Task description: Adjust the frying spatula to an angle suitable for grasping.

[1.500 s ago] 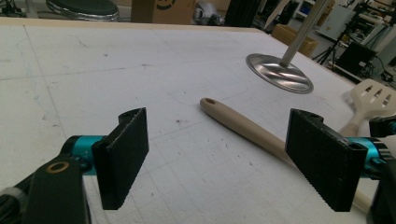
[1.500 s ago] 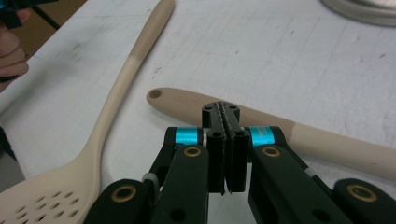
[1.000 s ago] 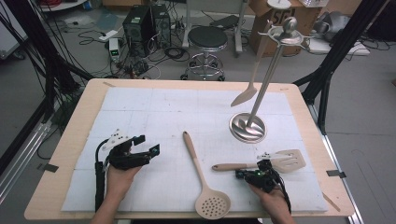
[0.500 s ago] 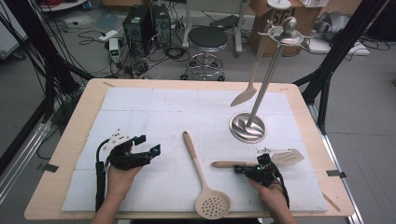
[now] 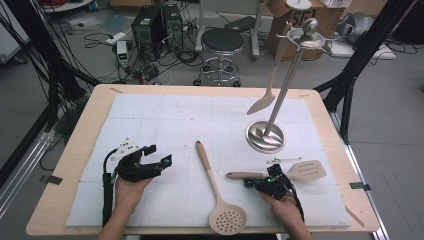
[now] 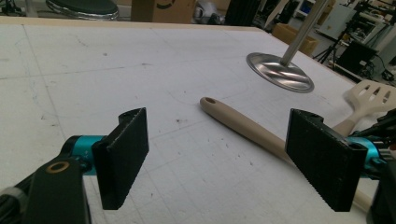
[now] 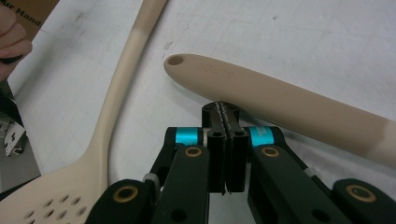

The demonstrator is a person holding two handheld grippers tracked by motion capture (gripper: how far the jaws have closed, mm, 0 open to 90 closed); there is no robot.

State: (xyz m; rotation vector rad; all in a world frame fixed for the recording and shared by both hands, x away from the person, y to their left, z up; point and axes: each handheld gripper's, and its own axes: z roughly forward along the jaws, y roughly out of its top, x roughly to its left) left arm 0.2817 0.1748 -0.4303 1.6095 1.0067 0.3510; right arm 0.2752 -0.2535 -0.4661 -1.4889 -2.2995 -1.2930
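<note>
Right gripper (image 5: 261,183) at near right edge of table (image 5: 75,150); jaws pressed flat together, nothing between them, tips nudged up against handle of slotted turner (image 5: 280,173) rather than clamped on it; reads as lining up on the handle before opening to grab, or pushing it square. In the right gripper view, closed tips (image 7: 223,122) sit just under the turner handle (image 7: 280,100), hang hole toward the left; handle lies flat on the white mat (image 5: 165,130), so a pinch from above needs the jaws opened first.

Left gripper (image 5: 159,161) at near left, jaws spread wide, empty, parked over bare mat; likely waiting its turn, aimed roughly toward the middle. In the left gripper view, pads (image 6: 125,154) frame the skimmer handle (image 6: 243,128) well ahead, no contact.

Perforated skimmer (image 5: 215,187) between the two hands, bowl toward the near edge, handle pointing away; just left of the turner handle end, apart from it; reachable by either hand.

Further back, right of centre: utensil stand (image 5: 272,120), round steel base on the mat, pole leaning in view, hooks on top; one beige spatula (image 5: 267,95) already hanging there, blade down; suggests hanging job, hence hole ends matter; two utensils left flat.

Beyond table: stool (image 5: 220,47), cables and boxes on floor.
</note>
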